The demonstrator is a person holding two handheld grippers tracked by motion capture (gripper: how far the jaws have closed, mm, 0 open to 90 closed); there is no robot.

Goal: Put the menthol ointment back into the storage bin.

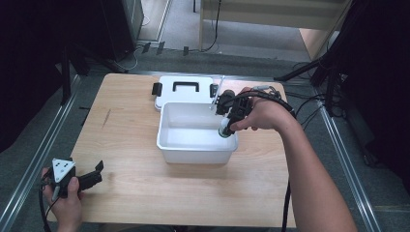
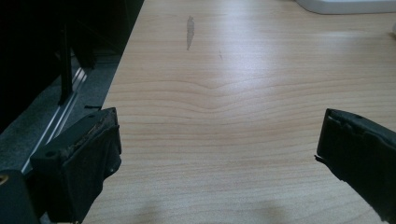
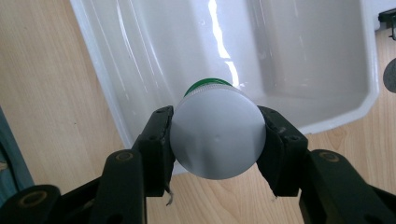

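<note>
A: Holding a small white bottle [image 3: 217, 139] in the right claw [image 3: 217, 140], closed on it from both sides, green band showing at its far end.

B: Gripping firmly?

A: Looking so. Pressing on the round white end from left and right, with no gap showing at either pad.

B: And sitting where, relative to that claw?

A: Right between the jaws, pointing away from it. Hanging over the near rim of the white tub [image 3: 322, 122], with the tub's hollow lying just beyond and below. Not resting on anything but the claw.

B: Anything in the tub?

A: Looking bare inside, just glare on the plastic. Behind it, past the claw, lying flat: the tub's lid [image 1: 183, 89] with a black handle.

B: Step in hand, then?

A: Judging it as the carry over the tub, ahead of the drop. Bottle not yet inside.

B: Next move calling for what?

A: Probably pushing a little farther forward so the whole bottle clears the rim, lowering toward the floor of the tub, then spreading the jaws. Releasing too early risking a knock on the edge and a roll onto the table [image 1: 130, 183].

B: The other claw?

A: Left claw [image 2: 219, 140] spread wide, gripping nothing. Bare wood between and ahead of its jaws, the tub's corner far ahead to its right. In the high view, left claw [image 1: 84, 179] idling at the near corner, well apart from the tub [image 1: 196, 145] and the right claw [image 1: 227, 126].
</note>
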